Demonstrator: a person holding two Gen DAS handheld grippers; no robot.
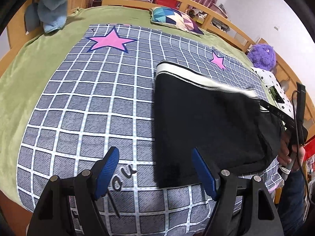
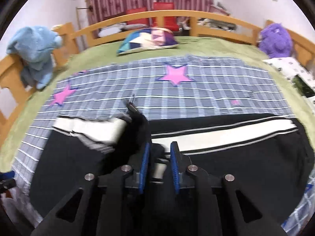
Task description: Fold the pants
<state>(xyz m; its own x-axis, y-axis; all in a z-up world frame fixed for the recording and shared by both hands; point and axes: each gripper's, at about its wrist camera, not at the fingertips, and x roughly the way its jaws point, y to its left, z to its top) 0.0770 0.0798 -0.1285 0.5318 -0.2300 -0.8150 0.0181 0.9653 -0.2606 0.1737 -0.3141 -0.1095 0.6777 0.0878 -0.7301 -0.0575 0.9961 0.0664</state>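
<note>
Black pants (image 1: 206, 122) with a white side stripe lie on the checked sheet (image 1: 88, 102), partly folded, with one end raised toward the right. My left gripper (image 1: 155, 169) hovers open over the sheet, and its right finger (image 1: 202, 173) is at the near left edge of the pants with nothing between the pads. In the right wrist view the pants (image 2: 236, 157) spread across the foreground, and a blurred doubled-over part (image 2: 94, 131) lies to the left. My right gripper (image 2: 159, 153) stands narrowly open. A bunch of black cloth sits between its pads, leaving a gap at the right pad.
A green blanket (image 1: 29, 63) covers the bed inside a wooden rail (image 2: 177, 13). A patchwork pillow (image 2: 147, 39), a blue plush (image 2: 35, 49) and a purple plush (image 2: 275, 39) sit along the far side. A white patterned cloth (image 2: 291, 66) lies far right. A person's hand (image 1: 285, 153) holds the right gripper.
</note>
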